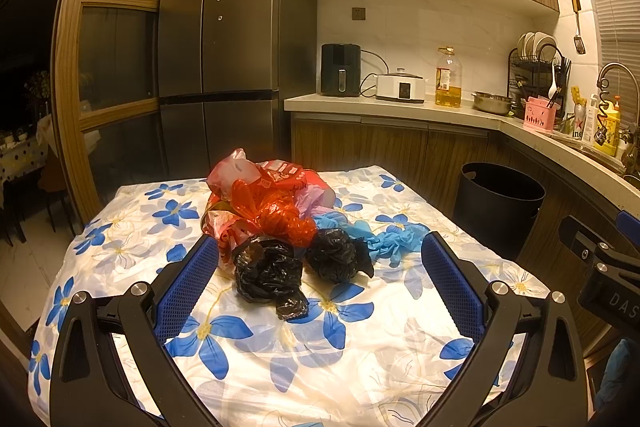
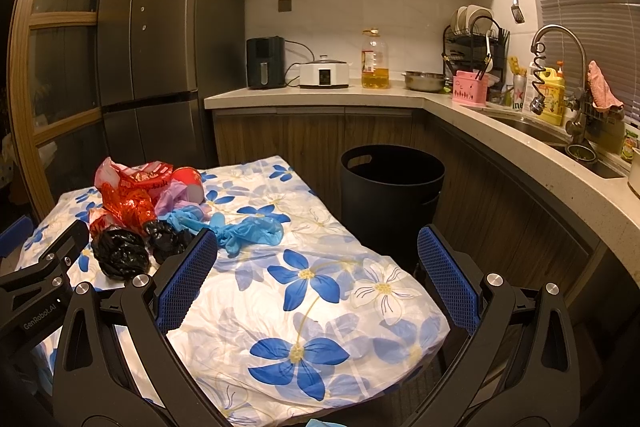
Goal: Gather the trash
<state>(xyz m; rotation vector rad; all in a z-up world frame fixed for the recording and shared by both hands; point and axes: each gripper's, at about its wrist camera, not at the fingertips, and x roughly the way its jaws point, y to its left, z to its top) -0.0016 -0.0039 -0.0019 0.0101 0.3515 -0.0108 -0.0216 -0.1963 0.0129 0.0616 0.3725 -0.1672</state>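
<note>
On the bench (image 1: 280,367), which wears a white cloth with blue flowers, a heap of trash lies toward the far left corner: red and pink bags (image 1: 260,199) at the back, two crumpled black bags (image 1: 268,271) in front, touching them, and blue gloves (image 1: 384,239) trailing off to the right. Spread wide and holding nothing, the left gripper (image 1: 320,255) hovers above the cloth with its blue fingers (image 1: 188,287) either side of the black bags, clear of them. Over the near right part of the bench, the right gripper (image 2: 318,247) is likewise released, its fingers (image 2: 448,279) apart and empty; the gloves (image 2: 248,233) lie just beyond its left finger. Beside the bench's far right edge, against the cabinets, a black bin (image 2: 390,195) stands on the floor, open at the top.
</note>
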